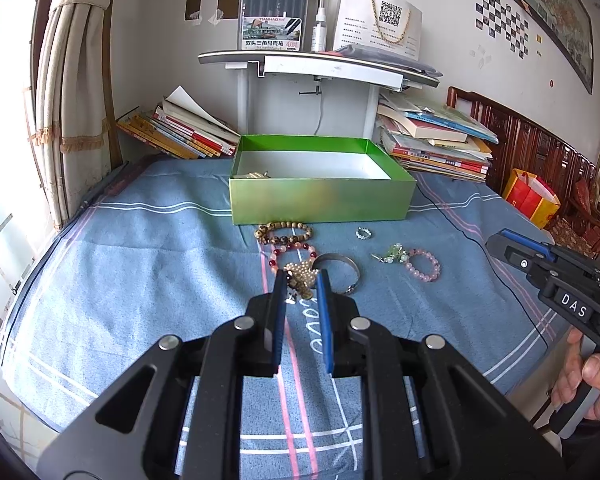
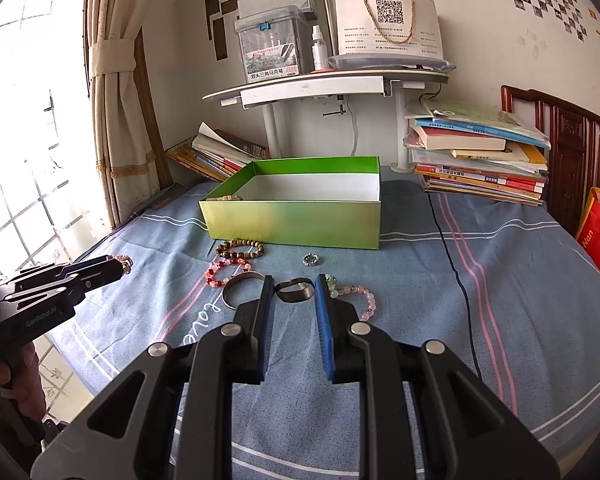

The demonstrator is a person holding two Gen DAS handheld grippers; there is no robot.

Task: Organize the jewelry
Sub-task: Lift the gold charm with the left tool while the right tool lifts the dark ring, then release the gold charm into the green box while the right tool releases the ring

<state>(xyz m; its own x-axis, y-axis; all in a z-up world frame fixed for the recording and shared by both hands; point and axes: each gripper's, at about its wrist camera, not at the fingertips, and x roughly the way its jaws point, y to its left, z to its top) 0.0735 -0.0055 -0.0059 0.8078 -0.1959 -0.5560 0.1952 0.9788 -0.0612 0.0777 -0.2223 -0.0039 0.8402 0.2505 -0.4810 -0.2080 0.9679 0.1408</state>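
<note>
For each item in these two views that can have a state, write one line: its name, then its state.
Green box: open, no lid, nearly empty.
Left gripper: shut on pearl jewelry piece.
Right gripper: shut on dark ring.
Silver bangle: lying flat on the bedsheet.

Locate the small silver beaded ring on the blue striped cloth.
In the left wrist view, the small silver beaded ring lies alone right of centre, just before the green cardboard box, between the brown wooden bead bracelet and the pink bead bracelet.
</note>
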